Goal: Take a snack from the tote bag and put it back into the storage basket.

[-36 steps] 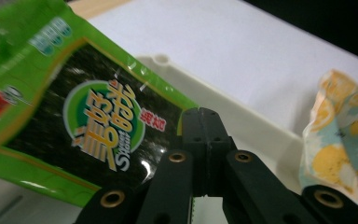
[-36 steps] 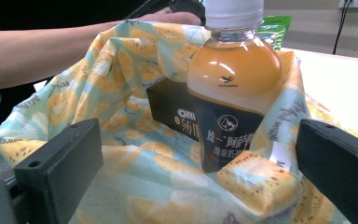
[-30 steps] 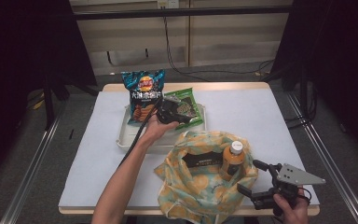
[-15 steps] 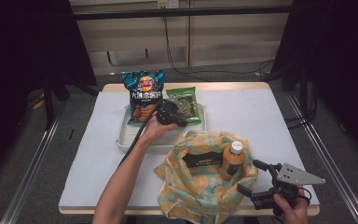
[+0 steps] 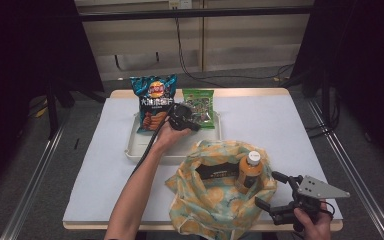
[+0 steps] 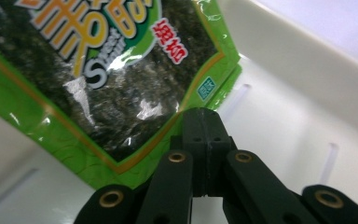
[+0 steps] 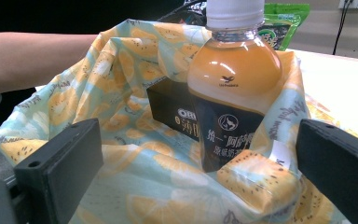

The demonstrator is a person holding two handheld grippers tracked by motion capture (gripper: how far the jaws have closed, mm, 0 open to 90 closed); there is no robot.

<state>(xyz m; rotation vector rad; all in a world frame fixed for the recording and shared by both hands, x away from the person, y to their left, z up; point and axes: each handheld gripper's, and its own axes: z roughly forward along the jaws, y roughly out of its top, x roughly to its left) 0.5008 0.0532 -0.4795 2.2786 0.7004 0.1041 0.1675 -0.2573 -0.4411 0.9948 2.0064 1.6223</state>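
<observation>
Currently my left gripper (image 6: 200,135), jaws pinched on the near corner of the green seaweed packet (image 6: 98,79), sits over the white tray (image 5: 135,145) at the table's far side. Right and nearer, the fruit-print bag (image 5: 205,200) stands open; my right gripper (image 5: 272,197) waits wide beside it.

**A lit table in a dark room**

A wooden table (image 5: 240,92) under a white cover (image 5: 105,170) catches most of the light; the space to either side falls into near blackness. Beyond the table's far edge, away from the grippers, stands a pale panelled wall (image 5: 230,45), with a black cable (image 5: 182,55) hanging down it to the grey floor (image 5: 55,165). A dark bar (image 5: 195,12) crosses overhead. Metal rails (image 5: 352,170) run along the floor on both flanks.
</observation>
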